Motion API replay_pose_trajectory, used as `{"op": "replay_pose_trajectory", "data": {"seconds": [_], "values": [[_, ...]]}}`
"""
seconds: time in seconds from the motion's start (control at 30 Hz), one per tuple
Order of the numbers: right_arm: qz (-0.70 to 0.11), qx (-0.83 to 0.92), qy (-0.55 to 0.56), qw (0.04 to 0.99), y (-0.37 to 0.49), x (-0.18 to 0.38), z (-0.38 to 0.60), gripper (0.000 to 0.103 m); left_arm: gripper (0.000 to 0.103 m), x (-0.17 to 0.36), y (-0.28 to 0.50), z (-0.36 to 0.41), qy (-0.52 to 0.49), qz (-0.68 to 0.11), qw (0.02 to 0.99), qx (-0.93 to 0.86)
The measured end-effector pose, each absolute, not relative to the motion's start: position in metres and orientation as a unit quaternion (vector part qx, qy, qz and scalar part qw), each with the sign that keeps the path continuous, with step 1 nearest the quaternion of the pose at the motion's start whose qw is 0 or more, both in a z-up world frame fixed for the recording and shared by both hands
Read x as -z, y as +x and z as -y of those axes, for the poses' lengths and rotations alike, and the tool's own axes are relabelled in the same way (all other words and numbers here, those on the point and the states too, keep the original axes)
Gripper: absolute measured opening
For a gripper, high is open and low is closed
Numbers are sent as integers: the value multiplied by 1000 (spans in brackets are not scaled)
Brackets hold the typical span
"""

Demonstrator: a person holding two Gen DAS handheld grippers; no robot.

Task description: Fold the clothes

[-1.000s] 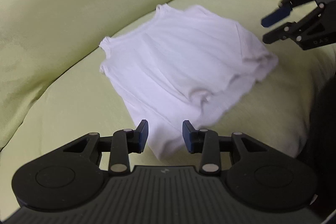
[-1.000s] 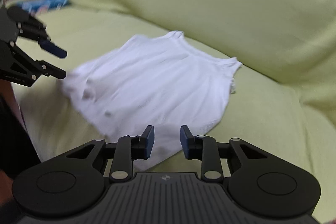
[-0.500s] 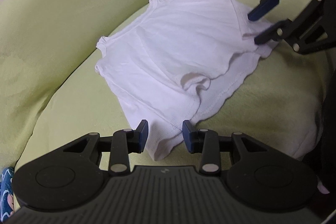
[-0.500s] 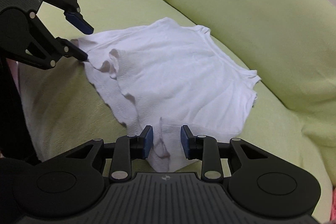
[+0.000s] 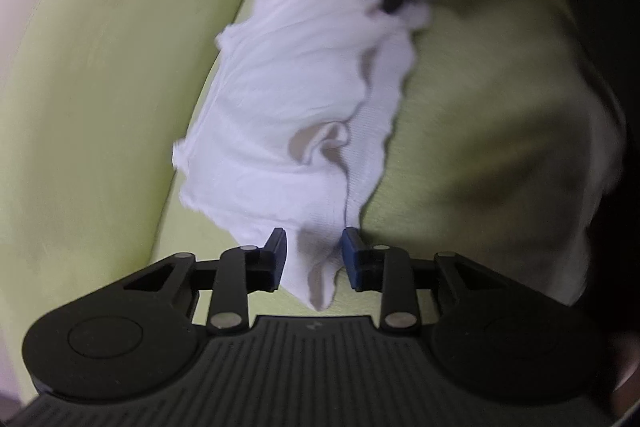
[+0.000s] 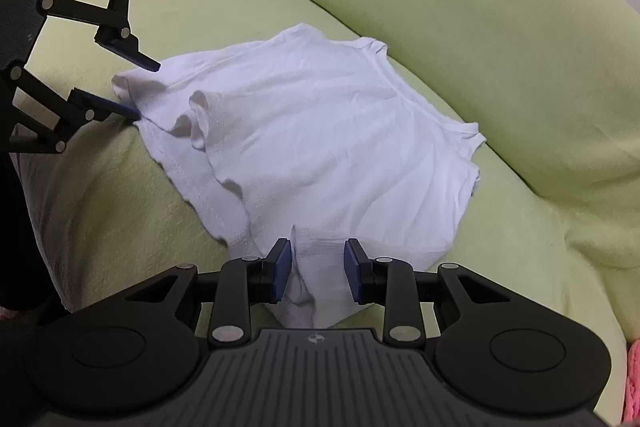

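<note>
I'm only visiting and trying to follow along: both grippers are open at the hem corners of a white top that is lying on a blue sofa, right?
Not quite: the sofa is light green, not blue, as the right wrist view shows. The rest holds: the left gripper and right gripper are open at the hem corners of the white top.

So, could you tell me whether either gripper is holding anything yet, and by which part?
Nothing is held yet. The left gripper and right gripper are both open, each straddling a bottom hem corner of the white shirt without pinching it.
</note>
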State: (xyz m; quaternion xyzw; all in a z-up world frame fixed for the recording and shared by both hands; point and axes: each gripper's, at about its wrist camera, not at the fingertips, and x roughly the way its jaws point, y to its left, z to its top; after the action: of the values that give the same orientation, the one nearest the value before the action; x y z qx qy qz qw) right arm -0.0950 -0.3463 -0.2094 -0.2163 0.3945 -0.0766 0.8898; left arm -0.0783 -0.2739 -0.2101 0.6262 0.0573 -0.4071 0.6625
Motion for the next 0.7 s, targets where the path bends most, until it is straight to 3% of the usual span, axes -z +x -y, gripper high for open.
{"op": "replay_pose_trajectory", "data": {"seconds": [0.23, 0.27, 0.3, 0.33, 0.47, 0.6, 0.63, 0.67, 0.7], "values": [[-396, 80, -215, 889, -98, 207, 347, 31, 24, 226, -84, 264, 692, 4, 604, 394], [-397, 81, -215, 889, -98, 208, 348, 31, 22, 229, -83, 263, 698, 10, 600, 390], [-398, 83, -215, 888, -99, 209, 348, 31, 9, 231, -82, 264, 701, 13, 600, 386], [-399, 85, -216, 887, -101, 210, 348, 31, 7, 232, -81, 266, 701, 14, 602, 382], [-405, 96, -218, 883, -109, 211, 349, 31, 7, 228, -79, 267, 685, 20, 613, 393], [-409, 97, -234, 877, -113, 213, 347, 31, 22, 223, -76, 270, 652, 5, 636, 412], [-408, 96, -240, 876, -113, 213, 346, 31, 21, 225, -75, 272, 652, 5, 639, 409], [-405, 94, -247, 875, -110, 213, 344, 31, 18, 227, -73, 274, 650, 4, 642, 406], [-402, 91, -253, 875, -107, 214, 342, 31, 7, 227, -71, 276, 645, -3, 648, 405]]}}
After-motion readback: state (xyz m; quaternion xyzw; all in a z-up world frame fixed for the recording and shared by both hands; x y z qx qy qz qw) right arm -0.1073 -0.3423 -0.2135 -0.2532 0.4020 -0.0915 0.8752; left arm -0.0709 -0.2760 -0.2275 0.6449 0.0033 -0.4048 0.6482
